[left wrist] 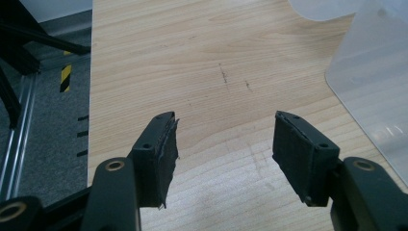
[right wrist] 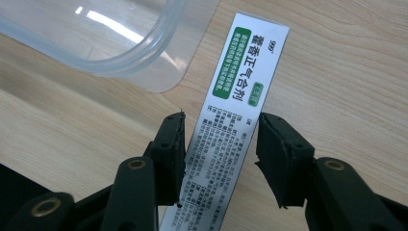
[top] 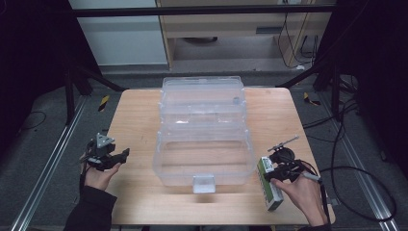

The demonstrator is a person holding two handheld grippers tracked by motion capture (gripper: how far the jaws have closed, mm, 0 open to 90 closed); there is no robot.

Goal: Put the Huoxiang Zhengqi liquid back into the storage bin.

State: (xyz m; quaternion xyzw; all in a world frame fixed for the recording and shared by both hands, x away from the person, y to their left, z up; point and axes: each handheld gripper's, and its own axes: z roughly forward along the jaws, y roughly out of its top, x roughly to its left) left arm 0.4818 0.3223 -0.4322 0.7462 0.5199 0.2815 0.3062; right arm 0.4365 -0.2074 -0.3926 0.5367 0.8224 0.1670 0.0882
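Two tool pads [right wrist: 174,149] astride flat medicine box [right wrist: 240,91]

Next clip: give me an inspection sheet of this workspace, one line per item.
Surface: wooden table, faint scuffs.
Job's things: white-and-green medicine box lying flat near the front right edge; clear plastic bin at centre, lid open, nothing seen inside.
Clutter: nothing seen.
Grippers: left hand-held gripper open over bare wood; right hand-held gripper straddles the box, a gap still showing at one pad.
Cables: black cables on the floor at right.
Surroundings: grey floor, dark frame, a cabinet behind.
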